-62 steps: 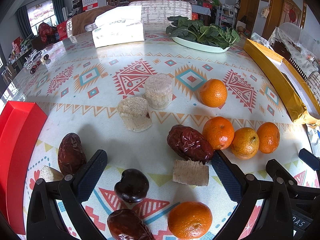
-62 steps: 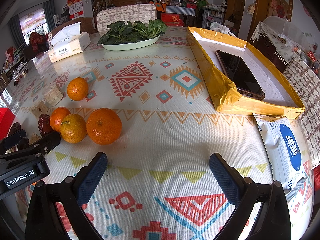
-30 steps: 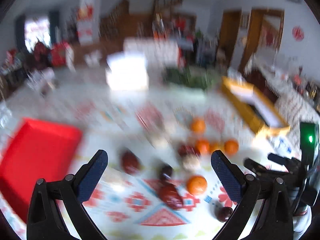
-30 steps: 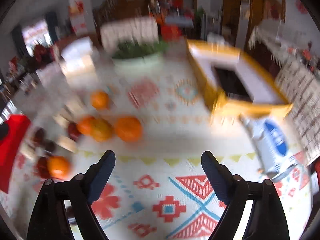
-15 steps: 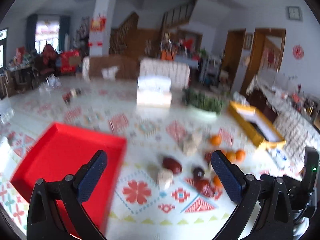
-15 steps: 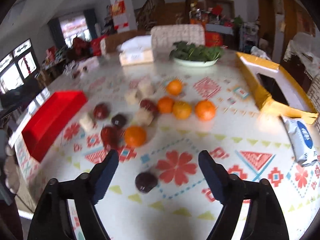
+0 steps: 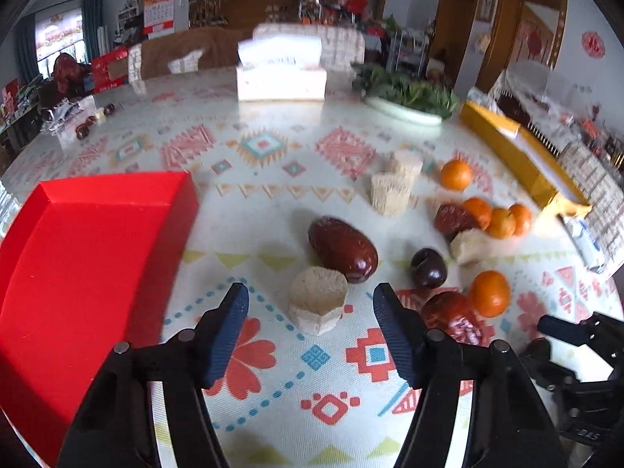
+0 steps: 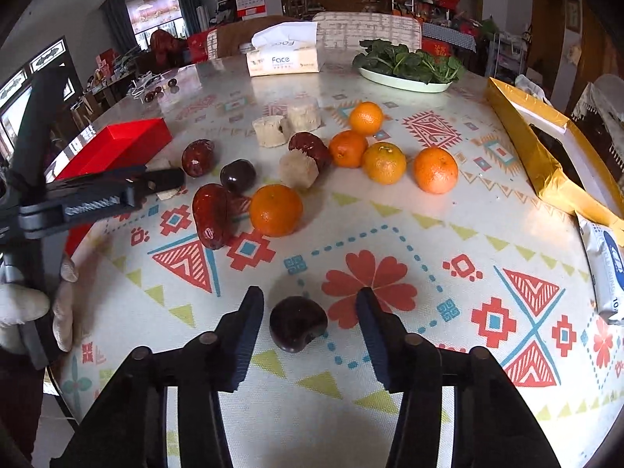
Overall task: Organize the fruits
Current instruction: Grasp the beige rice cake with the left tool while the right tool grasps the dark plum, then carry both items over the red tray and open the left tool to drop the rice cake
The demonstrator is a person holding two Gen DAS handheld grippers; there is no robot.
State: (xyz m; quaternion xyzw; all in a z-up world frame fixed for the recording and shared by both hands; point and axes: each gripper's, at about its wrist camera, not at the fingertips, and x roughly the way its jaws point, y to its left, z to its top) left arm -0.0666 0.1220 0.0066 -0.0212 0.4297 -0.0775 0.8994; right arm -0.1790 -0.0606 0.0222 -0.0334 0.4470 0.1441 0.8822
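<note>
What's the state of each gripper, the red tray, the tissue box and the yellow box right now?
left gripper: jaws have just been closing, astride the beige chunk, pads not touching it.
right gripper: jaws have just been closing, astride the dark plum, gaps both sides.
red tray: upright, nothing visible inside.
tissue box: open, tissue sticking out.
yellow box: open-topped, contents unclear.

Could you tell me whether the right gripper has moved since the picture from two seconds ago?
Yes. The right gripper has shifted left, away from the gold box, and its jaws, just closing, now flank a dark plum without touching it.
</note>
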